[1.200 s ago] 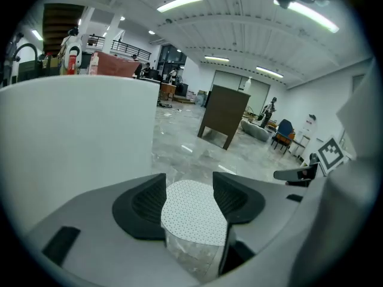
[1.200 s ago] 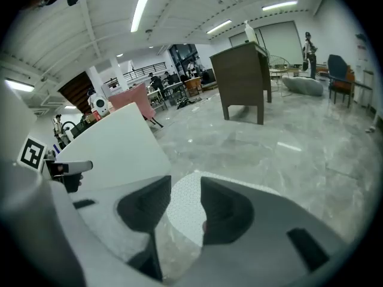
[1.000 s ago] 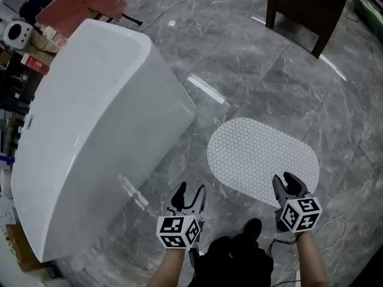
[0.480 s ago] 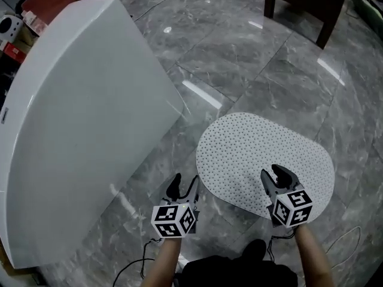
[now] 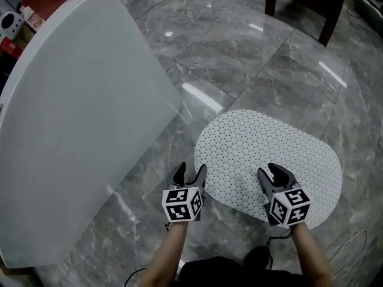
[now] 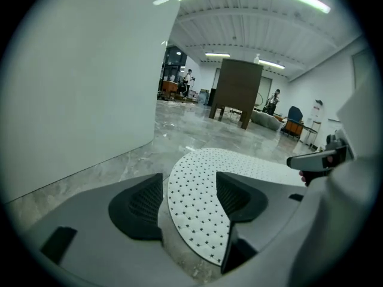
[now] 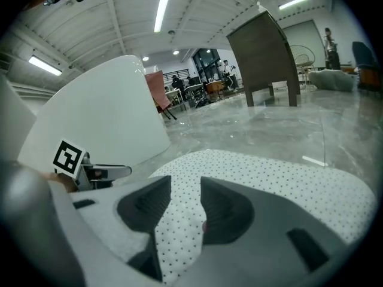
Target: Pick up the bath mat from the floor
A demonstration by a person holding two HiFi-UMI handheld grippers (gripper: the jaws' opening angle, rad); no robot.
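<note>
The bath mat is a white oval with small dark dots, lying flat on the grey marble floor. My left gripper hovers low at the mat's near-left edge. Its jaws have just been opening and stand wide, with the mat's rim showing below the gap and nothing pressed. My right gripper is over the mat's near-right part, jaws open. In the right gripper view the dotted mat lies under the gap, untouched by the pads. Both grippers point forward and downward.
A large white bathtub fills the left side, its wall close to the left gripper. Dark wooden furniture legs stand at the far right. A thin cable lies on the floor near the mat's right end.
Both grippers have dropped toward the floor and closed in on the mat's near edge. The left gripper's jaws have spread wider. The mat has not moved.
</note>
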